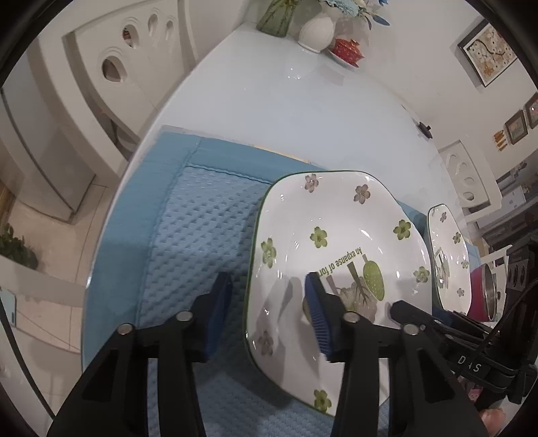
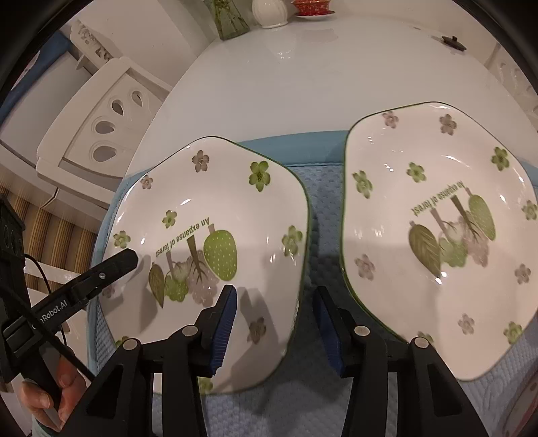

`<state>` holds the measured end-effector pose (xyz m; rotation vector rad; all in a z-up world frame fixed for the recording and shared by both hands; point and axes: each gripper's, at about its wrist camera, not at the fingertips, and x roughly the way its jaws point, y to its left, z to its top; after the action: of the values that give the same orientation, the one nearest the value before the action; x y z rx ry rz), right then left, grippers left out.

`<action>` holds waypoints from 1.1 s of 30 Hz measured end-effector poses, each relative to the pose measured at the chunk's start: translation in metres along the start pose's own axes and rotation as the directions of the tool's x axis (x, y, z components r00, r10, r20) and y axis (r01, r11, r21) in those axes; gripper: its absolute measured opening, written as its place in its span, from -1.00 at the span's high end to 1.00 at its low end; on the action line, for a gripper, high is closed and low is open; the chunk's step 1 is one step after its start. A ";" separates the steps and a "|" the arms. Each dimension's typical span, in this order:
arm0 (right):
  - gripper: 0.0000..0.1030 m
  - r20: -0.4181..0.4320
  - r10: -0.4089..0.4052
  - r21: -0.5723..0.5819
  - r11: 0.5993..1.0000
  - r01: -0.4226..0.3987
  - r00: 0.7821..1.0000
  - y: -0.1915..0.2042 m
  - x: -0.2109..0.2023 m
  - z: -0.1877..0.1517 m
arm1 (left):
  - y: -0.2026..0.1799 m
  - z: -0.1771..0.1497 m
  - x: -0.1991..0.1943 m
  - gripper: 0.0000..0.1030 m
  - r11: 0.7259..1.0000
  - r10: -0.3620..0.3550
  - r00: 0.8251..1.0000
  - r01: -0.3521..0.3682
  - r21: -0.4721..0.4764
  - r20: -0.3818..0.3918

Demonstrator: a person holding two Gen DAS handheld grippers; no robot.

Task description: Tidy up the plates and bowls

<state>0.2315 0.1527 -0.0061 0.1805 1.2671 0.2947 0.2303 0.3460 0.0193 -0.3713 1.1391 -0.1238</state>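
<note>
A home dining room: a glossy white desk (image 1: 269, 101) with carved white chairs (image 2: 101, 124) drawn up, vases (image 1: 316, 30) and a red tea set (image 1: 348, 50) at its far edge, framed pictures (image 1: 487, 50) on the wall.

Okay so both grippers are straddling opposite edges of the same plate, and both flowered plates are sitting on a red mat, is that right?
Not quite: the mat under the plates is blue, not red, as the right wrist view shows. The rest holds: the left gripper and right gripper straddle opposite edges of the left plate, beside the right plate.
</note>
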 end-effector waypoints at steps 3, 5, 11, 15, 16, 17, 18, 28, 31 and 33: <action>0.16 0.016 -0.003 -0.020 1.000 0.004 1.000 0.002 0.001 0.003 | -0.001 0.000 0.002 0.37 1.000 0.003 1.000 -0.003 0.009 0.010; 0.29 0.032 -0.009 -0.043 0.999 0.010 0.999 0.005 0.002 0.004 | -0.001 0.001 0.003 0.53 1.000 -0.006 1.000 0.006 0.013 0.016; 0.37 0.060 -0.020 -0.098 0.995 0.026 0.998 0.008 0.001 0.004 | -0.004 -0.002 -0.001 0.56 0.999 0.010 0.999 -0.012 0.048 0.037; 0.37 0.079 -0.031 -0.151 0.988 0.043 0.996 0.013 -0.010 -0.003 | -0.005 -0.006 -0.011 0.56 0.998 0.012 0.998 -0.015 0.056 0.059; 0.37 0.081 -0.030 -0.161 0.986 0.043 0.996 0.014 -0.013 -0.005 | -0.004 -0.007 -0.015 0.56 0.999 0.009 0.998 -0.013 0.053 0.067; 0.37 0.083 -0.028 -0.170 0.985 0.042 0.996 0.015 -0.016 -0.007 | -0.004 -0.008 -0.018 0.56 0.999 0.009 0.997 -0.013 0.050 0.074; 0.37 0.086 -0.025 -0.179 0.983 0.041 0.996 0.016 -0.018 -0.009 | -0.003 -0.008 -0.022 0.56 0.999 0.010 0.997 -0.014 0.049 0.081; 0.37 0.099 0.017 -0.232 0.973 0.007 0.995 0.024 -0.044 -0.029 | -0.009 -0.028 -0.056 0.56 0.993 0.005 0.993 -0.020 0.119 0.117; 0.37 0.113 0.020 -0.243 0.970 0.008 0.993 0.029 -0.057 -0.034 | -0.014 -0.036 -0.071 0.56 0.992 -0.004 0.990 -0.013 0.125 0.141; 0.37 0.127 0.024 -0.248 0.969 0.008 0.992 0.033 -0.069 -0.039 | -0.017 -0.040 -0.083 0.56 0.992 -0.016 0.987 -0.004 0.124 0.158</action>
<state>0.1721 0.1606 0.0551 -0.0103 1.0909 0.4393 0.1612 0.3443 0.0826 -0.2691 0.9681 -0.1664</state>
